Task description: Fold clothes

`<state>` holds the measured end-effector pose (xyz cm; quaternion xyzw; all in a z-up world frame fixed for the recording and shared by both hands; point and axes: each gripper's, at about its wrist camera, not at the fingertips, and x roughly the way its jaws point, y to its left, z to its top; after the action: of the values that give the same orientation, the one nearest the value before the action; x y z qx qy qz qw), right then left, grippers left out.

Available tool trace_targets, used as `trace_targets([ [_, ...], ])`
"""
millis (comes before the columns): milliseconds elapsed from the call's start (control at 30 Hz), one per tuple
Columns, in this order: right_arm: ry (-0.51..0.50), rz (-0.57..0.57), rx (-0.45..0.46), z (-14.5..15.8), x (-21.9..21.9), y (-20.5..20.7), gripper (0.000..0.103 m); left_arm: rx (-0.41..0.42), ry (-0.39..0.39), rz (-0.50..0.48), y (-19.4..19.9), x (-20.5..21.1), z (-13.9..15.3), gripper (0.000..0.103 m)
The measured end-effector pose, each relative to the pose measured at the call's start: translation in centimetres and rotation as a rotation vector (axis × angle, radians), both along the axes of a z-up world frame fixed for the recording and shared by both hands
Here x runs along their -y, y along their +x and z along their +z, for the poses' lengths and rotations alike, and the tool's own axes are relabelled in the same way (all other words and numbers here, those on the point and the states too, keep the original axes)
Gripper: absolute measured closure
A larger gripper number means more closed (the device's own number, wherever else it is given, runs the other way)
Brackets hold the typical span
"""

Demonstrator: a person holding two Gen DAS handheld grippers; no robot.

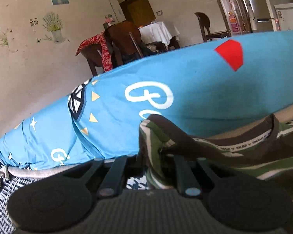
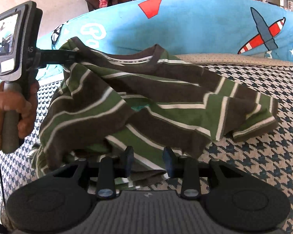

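Note:
A brown, green and white striped T-shirt (image 2: pixel 146 97) lies rumpled on the houndstooth cover, its collar (image 2: pixel 134 58) toward the far side. My left gripper (image 2: pixel 70 55) reaches in from the left, shut on the shirt's left shoulder and holding that corner lifted. In the left wrist view the bunched shirt (image 1: pixel 214 150) drapes over my left gripper (image 1: pixel 156 156) and hides the fingertips. My right gripper (image 2: pixel 149 161) hovers low over the near hem, open, with striped cloth lying under the gap between its fingers (image 2: pixel 129 161). The shirt's right sleeve (image 2: pixel 254 124) rests flat.
A blue printed quilt (image 2: pixel 185 25) is rolled up along the far side behind the shirt. The houndstooth cover (image 2: pixel 254 165) stretches right and toward me. A person's hand (image 2: pixel 7 107) grips the left gripper's handle. Wooden chairs (image 1: pixel 123 39) stand beyond the bed.

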<state>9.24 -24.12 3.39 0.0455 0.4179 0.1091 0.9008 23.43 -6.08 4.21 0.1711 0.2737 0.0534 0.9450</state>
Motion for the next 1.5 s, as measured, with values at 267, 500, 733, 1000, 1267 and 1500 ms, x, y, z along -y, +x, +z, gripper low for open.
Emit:
trace_targets([
  [267,0.0,-0.016,0.011,0.1,0.5,1.0,0.069,-0.162,-0.149,0.125,3.4,-3.1,-2.9,0.057],
  [500,0.02,-0.028,0.091,1.2,1.7,1.9,0.069,-0.165,-0.353,0.163,2.8,-6.1,-0.4,0.041],
  [733,0.044,-0.096,0.158,1.7,3.9,3.5,0.069,-0.127,-0.417,0.156,0.5,-6.5,2.0,0.024],
  [1000,0.087,-0.166,0.189,1.7,6.4,5.7,0.069,-0.152,-0.491,0.141,-2.4,-7.3,3.3,0.018],
  [1267,0.062,-0.122,0.182,0.3,6.2,8.1,0.068,-0.25,-0.41,0.128,-7.5,-7.0,0.4,0.013],
  [1500,0.01,-0.103,0.227,-0.7,6.2,10.3,0.048,-0.301,-0.358,0.1,-8.8,-5.7,-1.3,0.012],
])
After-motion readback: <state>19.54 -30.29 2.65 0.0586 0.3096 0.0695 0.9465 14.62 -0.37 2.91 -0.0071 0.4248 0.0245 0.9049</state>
